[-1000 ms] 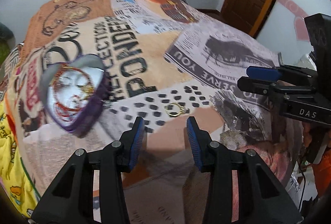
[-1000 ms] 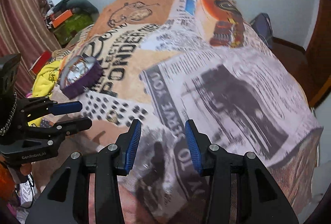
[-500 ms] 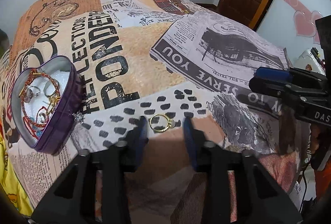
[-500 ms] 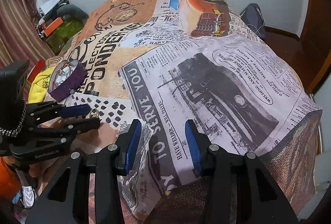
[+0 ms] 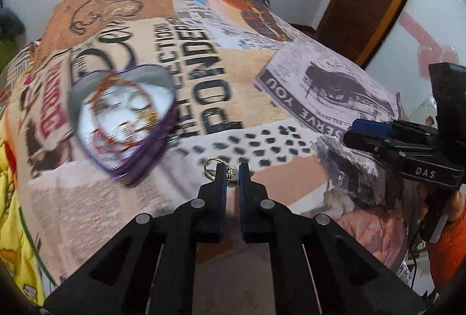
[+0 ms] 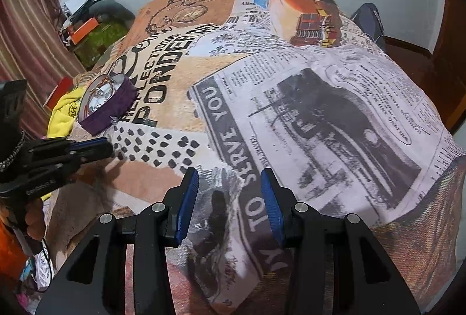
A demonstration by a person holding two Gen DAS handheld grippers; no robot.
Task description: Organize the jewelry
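L tongs (image 5: 232, 171) pinch gold ring (image 5: 212, 166); R tongs (image 6: 230, 198) wide.

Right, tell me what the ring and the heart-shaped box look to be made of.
Ring: gold-coloured metal, thin and shiny, glinting between the left gripper fingers; real gold or plating can't be told.
Heart-shaped box: purple wall that looks fabric-covered and matte in the right wrist view, pale lining inside; blur leaves the exact material open.
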